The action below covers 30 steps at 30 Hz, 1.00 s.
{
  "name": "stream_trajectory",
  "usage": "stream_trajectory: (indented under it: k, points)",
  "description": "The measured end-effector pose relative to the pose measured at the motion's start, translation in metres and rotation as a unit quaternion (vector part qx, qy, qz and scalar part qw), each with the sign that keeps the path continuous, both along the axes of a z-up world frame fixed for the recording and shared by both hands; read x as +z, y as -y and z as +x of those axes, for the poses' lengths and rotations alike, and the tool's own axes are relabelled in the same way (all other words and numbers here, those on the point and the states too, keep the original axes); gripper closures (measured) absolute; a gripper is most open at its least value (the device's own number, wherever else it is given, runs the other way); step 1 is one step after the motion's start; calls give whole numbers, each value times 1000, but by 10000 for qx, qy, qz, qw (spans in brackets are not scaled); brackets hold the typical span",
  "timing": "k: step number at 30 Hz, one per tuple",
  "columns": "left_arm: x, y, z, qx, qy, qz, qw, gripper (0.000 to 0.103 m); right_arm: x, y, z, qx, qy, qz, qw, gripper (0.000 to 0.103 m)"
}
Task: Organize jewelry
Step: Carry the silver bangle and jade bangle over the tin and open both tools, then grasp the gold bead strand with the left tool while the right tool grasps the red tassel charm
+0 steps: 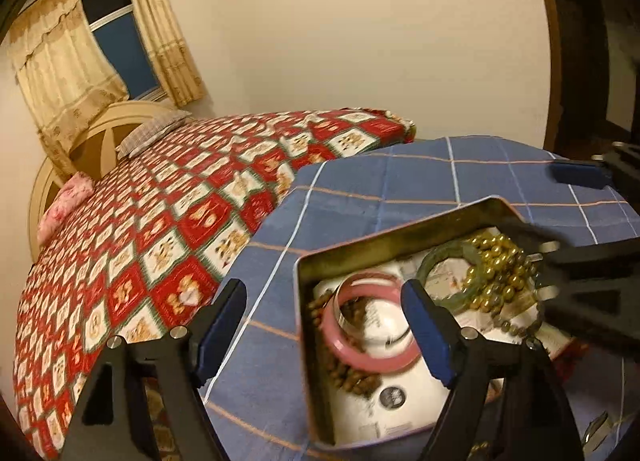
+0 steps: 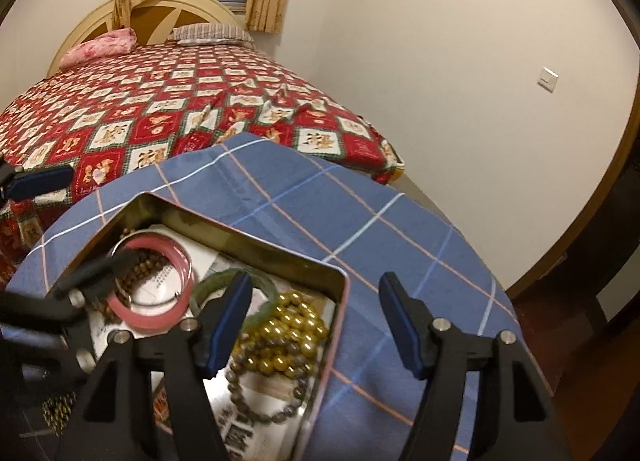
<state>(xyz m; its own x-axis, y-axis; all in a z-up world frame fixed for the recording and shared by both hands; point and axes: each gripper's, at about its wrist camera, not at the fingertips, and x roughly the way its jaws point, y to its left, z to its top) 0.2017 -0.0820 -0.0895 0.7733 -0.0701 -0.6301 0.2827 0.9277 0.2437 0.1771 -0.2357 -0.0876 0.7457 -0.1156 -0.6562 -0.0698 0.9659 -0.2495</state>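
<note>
Both tools [image 1: 324, 325] [image 2: 316, 325] gape over tin [image 2: 240, 229].

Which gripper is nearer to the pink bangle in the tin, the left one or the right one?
Left. The left gripper has one finger right over the pink bangle in the tin. The right gripper sits further off, over the gold beads.

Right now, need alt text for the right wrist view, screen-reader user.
An open metal tin on a blue plaid tablecloth holds a pink bangle, a green bangle, gold beads and a grey bead bracelet. The open right gripper straddles the tin's right wall; the left gripper enters from the left. A red quilted bed lies behind.
</note>
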Motion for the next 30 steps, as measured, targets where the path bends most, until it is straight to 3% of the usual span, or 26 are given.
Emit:
stream_trajectory:
  k: [10,19,30]
  points:
    - [-21,-43,-62,299,-211,-121,9993,23,-17,26,-83,-199,-191,112,9996,30]
    - [-45,-63,-120,323,-503,-234,9979,23,-39,18,-143,-55,-346,354,9988,30]
    - [-56,-48,-125,274,-593,-146,9978,23,-44,37,-154,-292,-343,561,9974,30]
